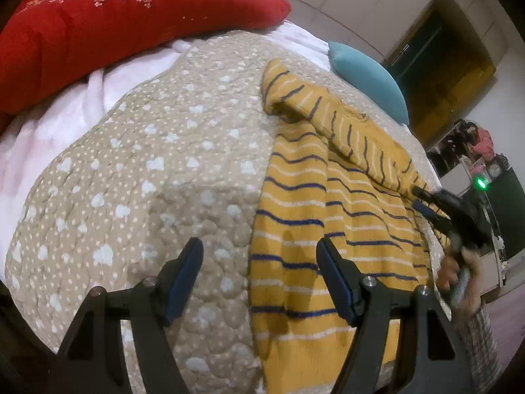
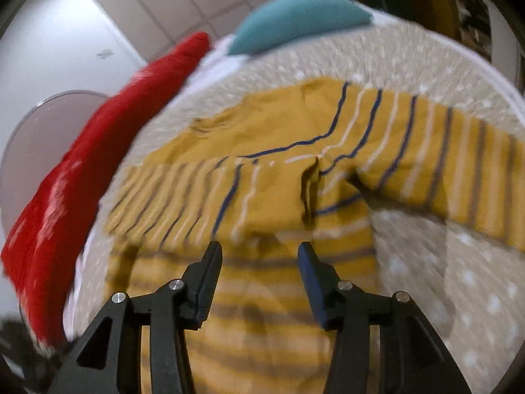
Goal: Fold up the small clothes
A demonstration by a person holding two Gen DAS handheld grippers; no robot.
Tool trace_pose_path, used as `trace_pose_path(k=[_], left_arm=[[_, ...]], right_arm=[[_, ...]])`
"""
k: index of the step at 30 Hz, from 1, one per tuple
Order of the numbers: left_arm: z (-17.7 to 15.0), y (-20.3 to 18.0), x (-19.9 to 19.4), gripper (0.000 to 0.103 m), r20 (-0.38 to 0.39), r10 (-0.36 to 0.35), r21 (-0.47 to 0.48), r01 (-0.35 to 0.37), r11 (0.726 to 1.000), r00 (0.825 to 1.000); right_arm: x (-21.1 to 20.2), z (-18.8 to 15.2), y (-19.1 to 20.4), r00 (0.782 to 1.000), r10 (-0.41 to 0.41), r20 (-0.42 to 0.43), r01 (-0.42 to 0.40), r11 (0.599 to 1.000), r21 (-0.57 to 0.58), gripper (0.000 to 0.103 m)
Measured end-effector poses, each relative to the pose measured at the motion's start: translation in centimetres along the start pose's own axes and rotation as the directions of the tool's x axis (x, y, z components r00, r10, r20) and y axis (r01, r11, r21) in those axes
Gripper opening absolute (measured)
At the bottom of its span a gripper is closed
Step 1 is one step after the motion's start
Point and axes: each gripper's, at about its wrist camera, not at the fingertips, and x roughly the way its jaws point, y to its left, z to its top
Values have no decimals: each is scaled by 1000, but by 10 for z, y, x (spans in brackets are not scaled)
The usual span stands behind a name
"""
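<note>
Both sets of jaws are spread wide with nothing between them: left gripper (image 1: pixel 259 256) hangs over the near left edge of the shirt (image 1: pixel 311 229), right gripper (image 2: pixel 259 252) over its body, just below the chest.

Progress, judged from the lie of the cloth: early. Shirt is laid out on the quilt (image 1: pixel 147 170), right of centre in the left view. One sleeve (image 2: pixel 170 203) is seen folded across the chest in the right view; the other sleeve (image 2: pixel 459 164) is still stretched out to the right over the quilt. Left to do, likely: second sleeve brought in, then body folded up. A crease is noted at mid-chest. Right view is motion-blurred, so fine detail is not read.

Surface: a bed, covered by the beige quilt with pale cloud and dot print, puffy and uneven. A white sheet (image 1: pixel 59 121) shows at the far left edge.

Smaller items: red pillow (image 1: pixel 115 26) at far left, teal cushion (image 1: pixel 367 78) at far right, both clear of the shirt. A dark doorway (image 1: pixel 436 75) and a cluttered shelf (image 1: pixel 469 151) are seen beyond the bed, with a small green light (image 1: pixel 481 183) near the right gripper.
</note>
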Motion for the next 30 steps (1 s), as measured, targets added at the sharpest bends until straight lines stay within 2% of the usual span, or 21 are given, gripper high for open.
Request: trace_pose_path(k=[1,2,4,6,7,9,11,12,14,16,20,22,23,24,25,26,28,30], left_arm=[[-2,-1,-1,70,5,3,6,-3,1000,1000],[-3,-2,-1,70,8,6,14,-6,1000,1000],[-3,-4,-1,70,13,17,34,-18,999,1000],[-3,-4,2,70,12,17,43,-18,999,1000],[-3,-4,6,70,4,13,41,-13,999,1000],[-5,-3,15,70,-17,5,29,-4,1000,1000],[-7,-5,25,70,-41,-17,22,18,1000,999],[-10,-7,30,70,-53,-21,26,22,999,998],[-12,-12,35,70,-64,-23,42,25,999,998],[-15,-18,38,70,-71,-36,63,41,997,997],[-23,-26,46,71,-90,-82,61,88,994,993],[-29,-31,46,70,-74,-69,70,74,995,995],[-31,-33,45,70,-68,-66,67,71,995,995],[-32,-33,45,56,-67,-66,58,70,996,996],[-32,-33,46,27,-76,-65,45,69,997,995],[-32,-32,48,16,-94,-58,33,61,998,994],[-31,-31,50,15,-115,-67,3,68,998,991],[-29,-33,46,14,-114,-51,9,52,999,992]], right_arm=[[12,7,0,1000,-8,-20,8,1000,17,50],[21,12,-1,999,-15,-35,16,999,33,30],[30,22,-4,999,-10,-48,13,998,54,10],[20,30,-9,999,-47,11,46,997,63,8],[17,33,-12,995,-91,33,89,994,62,8],[11,36,-20,973,-222,67,218,974,54,8],[4,34,-28,956,-284,71,281,958,55,13],[-2,29,-31,965,-255,60,252,966,51,16],[-16,12,-35,987,-155,42,153,988,31,42],[-34,-13,-38,995,-96,32,96,995,8,52],[-60,-66,-57,999,-35,-30,35,999,8,55],[-76,-95,-64,999,-21,-39,21,1000,15,57],[-83,-106,-63,999,-15,-31,15,1000,17,61],[-91,-118,-62,1000,1,-24,0,1000,18,62],[-97,-128,-58,999,30,-20,-29,999,18,64],[-100,-139,-52,998,64,-20,-64,998,16,64],[-97,-151,-40,995,90,-33,-90,996,-5,63],[-87,-156,-27,999,32,-30,-34,997,-65,29]])
